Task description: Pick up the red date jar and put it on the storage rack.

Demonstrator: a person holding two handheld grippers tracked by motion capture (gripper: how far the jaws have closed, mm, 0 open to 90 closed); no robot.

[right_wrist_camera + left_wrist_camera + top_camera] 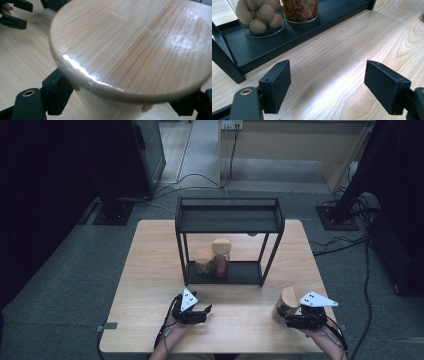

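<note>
A jar with a wide wooden lid [130,47] sits tilted between the jaws of my right gripper [121,100], which is shut on its pale body. From above, that jar [286,301] leans over the table's front right, with the right gripper [289,319] just behind it. My left gripper [327,82] hovers low over the tabletop with its jaws apart and nothing between them. In the high view the left gripper [204,314] is at the front centre-left, in front of the shelf.
A black two-tier metal shelf [229,220] stands mid-table. Its lower tier [294,37] carries a glass jar of round brown balls [258,15] and a jar of reddish bits [299,10]. Cables and stand bases lie on the floor beyond the wooden table [150,265].
</note>
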